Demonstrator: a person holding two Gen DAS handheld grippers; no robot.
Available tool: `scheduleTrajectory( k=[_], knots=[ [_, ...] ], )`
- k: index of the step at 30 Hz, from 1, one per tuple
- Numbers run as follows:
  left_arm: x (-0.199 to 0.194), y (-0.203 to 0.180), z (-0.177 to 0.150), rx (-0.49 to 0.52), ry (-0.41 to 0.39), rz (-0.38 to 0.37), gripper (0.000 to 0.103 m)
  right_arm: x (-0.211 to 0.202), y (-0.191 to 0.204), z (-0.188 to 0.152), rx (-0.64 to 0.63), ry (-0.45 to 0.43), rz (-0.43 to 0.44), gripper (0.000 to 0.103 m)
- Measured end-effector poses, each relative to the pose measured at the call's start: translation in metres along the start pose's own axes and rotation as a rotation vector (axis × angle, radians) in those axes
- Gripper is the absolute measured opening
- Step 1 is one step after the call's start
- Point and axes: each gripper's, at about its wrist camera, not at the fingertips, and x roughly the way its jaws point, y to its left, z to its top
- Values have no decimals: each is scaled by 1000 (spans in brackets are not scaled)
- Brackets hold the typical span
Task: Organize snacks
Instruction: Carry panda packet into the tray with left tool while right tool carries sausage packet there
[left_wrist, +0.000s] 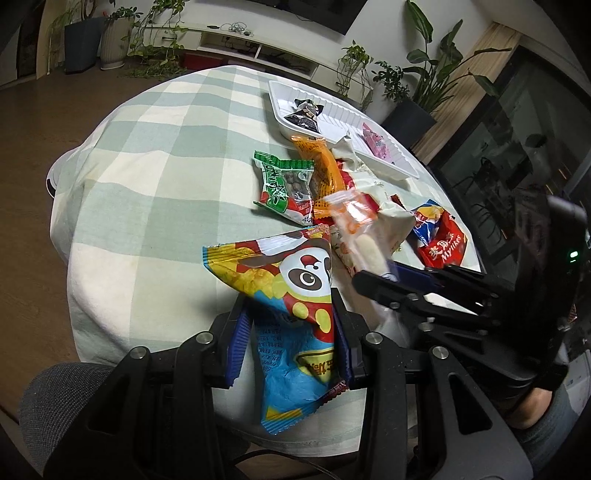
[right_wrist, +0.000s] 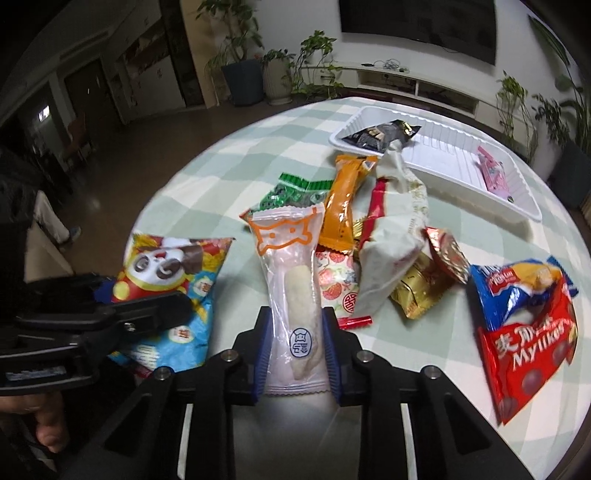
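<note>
My left gripper (left_wrist: 290, 306) is shut on a blue panda snack bag (left_wrist: 284, 369), which sticks out forward over the table's near edge. My right gripper (right_wrist: 295, 317) is shut on a clear packet (right_wrist: 291, 254) with an orange cat print and a white stick inside; the left wrist view shows the same packet (left_wrist: 354, 229) raised over the pile. At the far side, a white tray (right_wrist: 443, 184) holds a black packet (right_wrist: 380, 134) at one end and a pink packet (right_wrist: 493, 173) at the other.
Loose snacks lie heaped mid-table: a green bag (left_wrist: 284, 184), an orange packet (right_wrist: 341, 206), a white bag (right_wrist: 395, 229), a gold packet (right_wrist: 421, 291) and a red Mylikes bag (right_wrist: 528, 350). The round table has a green checked cloth (left_wrist: 166, 147). Potted plants stand beyond.
</note>
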Motion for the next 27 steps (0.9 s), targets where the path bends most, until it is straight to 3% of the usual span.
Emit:
scheduleTrajectory(
  k=[15,27],
  knots=[
    [-2,-12,7,16,-4,-8,37,-51,-37,-19,203,-80,147,27],
    [-9,-27,60,46,-48,-22,37,-102,-115,-27,400,-207,155,27]
  ],
)
